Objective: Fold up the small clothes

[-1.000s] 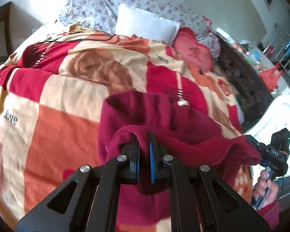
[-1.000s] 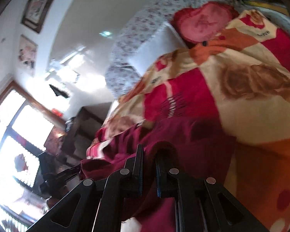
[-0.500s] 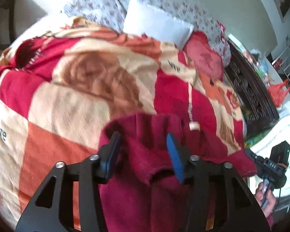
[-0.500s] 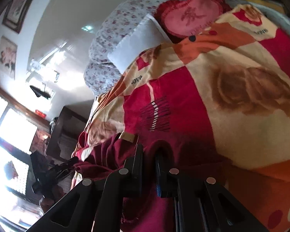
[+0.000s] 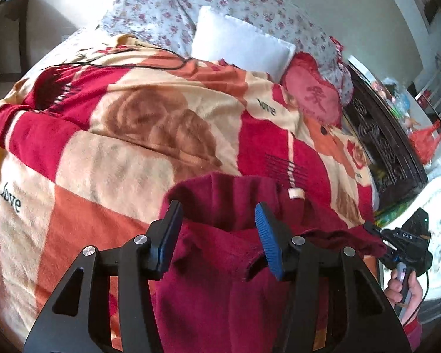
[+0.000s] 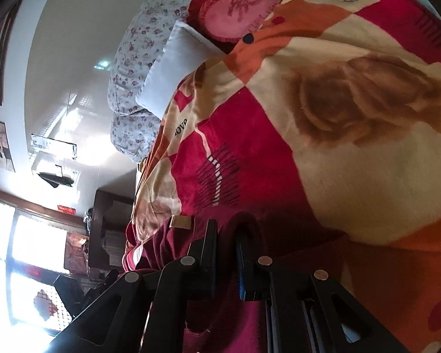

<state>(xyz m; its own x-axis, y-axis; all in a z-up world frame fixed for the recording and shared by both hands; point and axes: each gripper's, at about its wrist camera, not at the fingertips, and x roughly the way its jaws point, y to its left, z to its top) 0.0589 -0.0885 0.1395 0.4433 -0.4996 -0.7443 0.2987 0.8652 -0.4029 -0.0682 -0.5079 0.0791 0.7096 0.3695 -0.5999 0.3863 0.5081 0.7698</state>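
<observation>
- Nearest in the left wrist view, the left gripper (image 5: 217,232) is seen with its two fingers spread wide; nothing is gripped, though a fold of the dark red garment (image 5: 235,279) lies slack between them.
- The garment, one piece only, is laid on the blanket (image 5: 103,170) at about 6 o'clock in that view, a small pale tag (image 5: 295,194) showing at its far edge; the cloth appears to have been set down so that a fold can be settled flat.
- In the right wrist view, the right gripper (image 6: 226,244) is closed to a narrow gap, with a ridge of the same garment (image 6: 247,223) pinched between its fingers; the corner is probably held to keep the cloth taut.
- From the left view, that gripper (image 5: 402,244) is found at 4 o'clock, at the garment's right corner.
- Farther off, at 12 to 1 o'clock, one white pillow (image 5: 241,44), one red heart cushion (image 5: 311,100) and two flowered pillows (image 5: 235,3) are counted.
</observation>
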